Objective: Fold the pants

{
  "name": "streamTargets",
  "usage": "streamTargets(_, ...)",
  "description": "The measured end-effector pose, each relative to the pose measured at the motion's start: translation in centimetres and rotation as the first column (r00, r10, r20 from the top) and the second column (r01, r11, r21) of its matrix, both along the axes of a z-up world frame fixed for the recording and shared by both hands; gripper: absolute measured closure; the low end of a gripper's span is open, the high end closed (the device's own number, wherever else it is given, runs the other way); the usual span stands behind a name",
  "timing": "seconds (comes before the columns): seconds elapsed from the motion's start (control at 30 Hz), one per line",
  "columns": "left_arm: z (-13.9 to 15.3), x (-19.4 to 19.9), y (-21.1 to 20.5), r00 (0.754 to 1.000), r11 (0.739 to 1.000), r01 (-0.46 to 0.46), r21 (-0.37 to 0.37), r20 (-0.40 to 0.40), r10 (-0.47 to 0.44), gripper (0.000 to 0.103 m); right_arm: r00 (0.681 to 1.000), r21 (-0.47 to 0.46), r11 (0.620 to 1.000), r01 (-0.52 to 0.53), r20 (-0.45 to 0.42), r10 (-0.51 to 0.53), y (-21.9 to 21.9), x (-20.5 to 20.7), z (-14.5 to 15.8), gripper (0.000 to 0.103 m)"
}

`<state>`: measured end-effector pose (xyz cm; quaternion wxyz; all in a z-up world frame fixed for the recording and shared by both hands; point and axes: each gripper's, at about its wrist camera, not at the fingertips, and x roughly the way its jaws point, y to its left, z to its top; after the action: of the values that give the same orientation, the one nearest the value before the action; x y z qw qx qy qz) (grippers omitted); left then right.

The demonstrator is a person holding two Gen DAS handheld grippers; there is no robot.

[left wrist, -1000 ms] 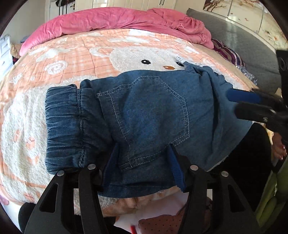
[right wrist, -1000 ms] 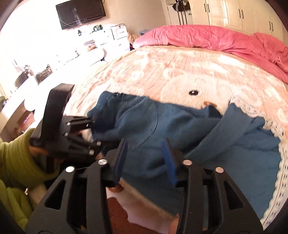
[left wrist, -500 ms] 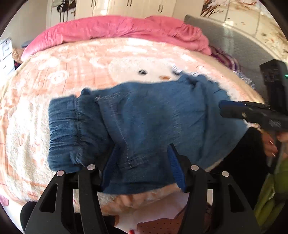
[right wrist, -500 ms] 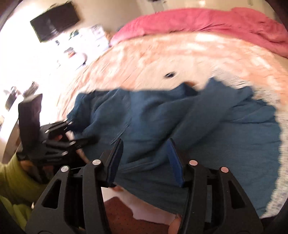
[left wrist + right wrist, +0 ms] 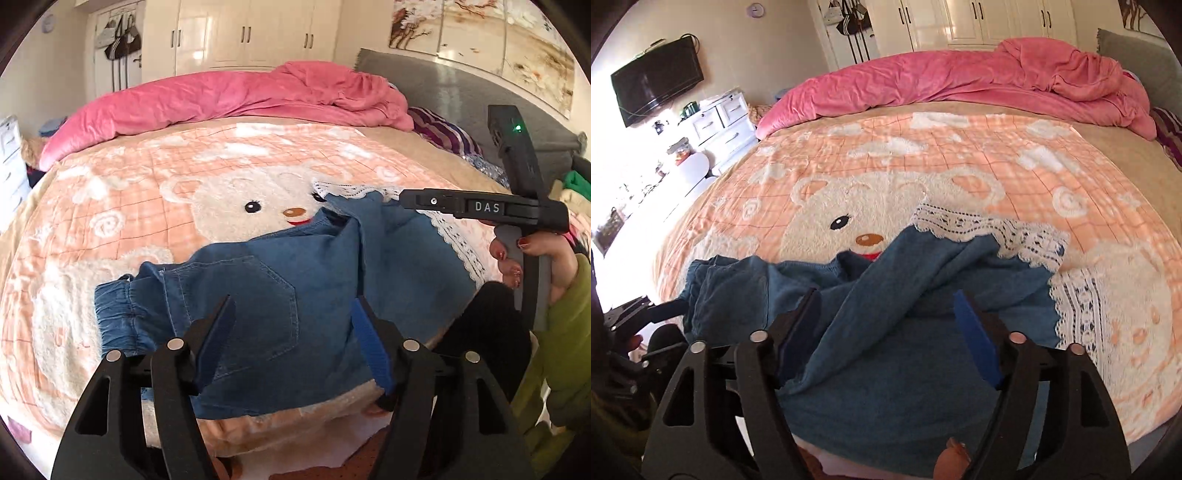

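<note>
Blue denim pants (image 5: 266, 295) lie flat near the front edge of the bed, with the elastic waistband (image 5: 118, 314) at the left and a back pocket in the middle. The lace-trimmed leg ends (image 5: 1071, 306) reach to the right, and one leg is folded slantwise over the other. My left gripper (image 5: 293, 332) hovers over the pocket area with its jaws opening and its pads off the cloth. My right gripper (image 5: 888, 328) hangs over the folded leg, its jaws also opening and pressing on nothing. It also shows side-on as the right gripper (image 5: 424, 201), held by a hand in a green sleeve.
A peach bear-pattern blanket (image 5: 221, 177) covers the bed. A crumpled pink duvet (image 5: 240, 96) lies along the far side, with a striped pillow (image 5: 443, 133) and a grey headboard at the right. White drawers (image 5: 720, 122) and a wall TV (image 5: 657, 88) stand to the left. The bed edge is just below both grippers.
Both grippers have lifted back from the pants and their jaws have widened. The right gripper has shifted right toward the legs. The pants now lie loose on the bed.
</note>
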<state>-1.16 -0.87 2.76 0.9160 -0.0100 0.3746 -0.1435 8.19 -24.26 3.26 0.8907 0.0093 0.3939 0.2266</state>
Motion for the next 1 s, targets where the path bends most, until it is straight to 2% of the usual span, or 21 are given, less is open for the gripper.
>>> streamTargets(0.13, -0.7, 1.5, -1.5, 0.995, 0.992, 0.089, -0.086, -0.042, -0.092, 0.039, 1.000, -0.030, 0.999, -0.012, -0.007, 0.012, 1.6, 2.7, 0.0, 0.033)
streamTargets(0.33, -2.3, 5.0, -5.9, 0.970, 0.970, 0.205, -0.130, -0.106, -0.219, 0.047, 1.000, -0.064, 0.998, -0.008, -0.029, 0.006, 3.4, 6.1, -0.2, 0.033)
streamTargets(0.4, -3.2, 6.3, -7.0, 0.963, 0.969, 0.215, -0.126, -0.137, -0.231, 0.047, 0.998, -0.078, 0.997, -0.003, -0.058, -0.002, 3.5, 7.4, -0.7, 0.033)
streamTargets(0.5, -4.9, 7.7, -7.6, 0.963, 0.974, 0.179, -0.141, -0.176, -0.203, 0.049, 0.996, -0.147, 0.989, 0.009, -0.081, -0.022, 3.8, 8.9, -1.7, 0.033)
streamTargets(0.63, -7.0, 7.0, -7.6, 0.969, 0.969, 0.161, -0.190, -0.158, -0.192, 0.050, 0.997, -0.176, 0.984, 0.009, -0.079, -0.023, 4.4, 9.6, -2.7, 0.033)
streamTargets(0.7, -7.4, 6.8, -7.6, 0.974, 0.970, 0.169, -0.173, -0.123, -0.191, 0.059, 0.996, -0.193, 0.981, 0.006, -0.090, -0.024, 5.0, 10.2, -3.4, 0.033)
streamTargets(0.77, -7.3, 6.5, -7.7, 0.974, 0.969, 0.193, -0.152, -0.087, -0.208, 0.071, 0.995, -0.208, 0.978, 0.015, -0.093, -0.035, 5.6, 11.0, -3.8, 0.033)
streamTargets(0.87, -7.3, 6.3, -7.9, 0.961, 0.953, 0.241, -0.185, -0.090, -0.260, 0.082, 0.993, -0.234, 0.972, 0.021, -0.105, -0.047, 6.7, 12.6, -4.4, 0.033)
streamTargets(1.0, -7.4, 6.0, -8.1, 0.952, 0.944, 0.274, -0.181, -0.085, -0.293, 0.083, 0.991, -0.308, 0.950, 0.041, -0.108, -0.078, 8.1, 14.9, -5.3, 0.033)
